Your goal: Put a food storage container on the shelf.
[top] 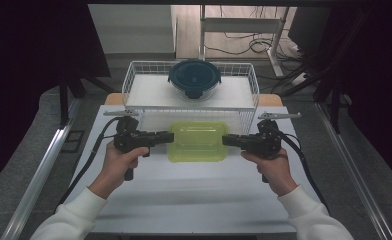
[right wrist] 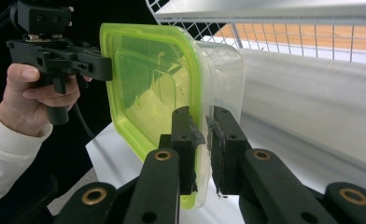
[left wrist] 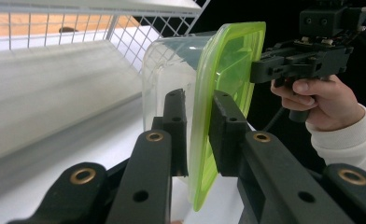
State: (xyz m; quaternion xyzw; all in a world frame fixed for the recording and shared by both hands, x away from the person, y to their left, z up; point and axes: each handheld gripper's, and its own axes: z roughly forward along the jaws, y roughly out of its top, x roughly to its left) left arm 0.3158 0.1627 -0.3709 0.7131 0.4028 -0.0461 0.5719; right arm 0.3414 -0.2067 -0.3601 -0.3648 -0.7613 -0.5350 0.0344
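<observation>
A clear rectangular container with a lime-green lid (top: 198, 141) sits low over the white table, just in front of the wire rack. I cannot tell whether it rests on the table. My left gripper (top: 170, 136) is shut on its left rim, and in the left gripper view the jaws pinch the green lid edge (left wrist: 200, 121). My right gripper (top: 226, 140) is shut on the opposite rim, its jaws clamping lid and wall together (right wrist: 203, 133). Each gripper view also shows the other hand and its gripper at the far edge of the lid.
A white wire rack (top: 134, 75) stands at the back of the table, its shelf just above and behind the container. A round glass bowl with a dark blue lid (top: 194, 76) sits on that shelf. Bare white tabletop (top: 194, 185) lies toward me.
</observation>
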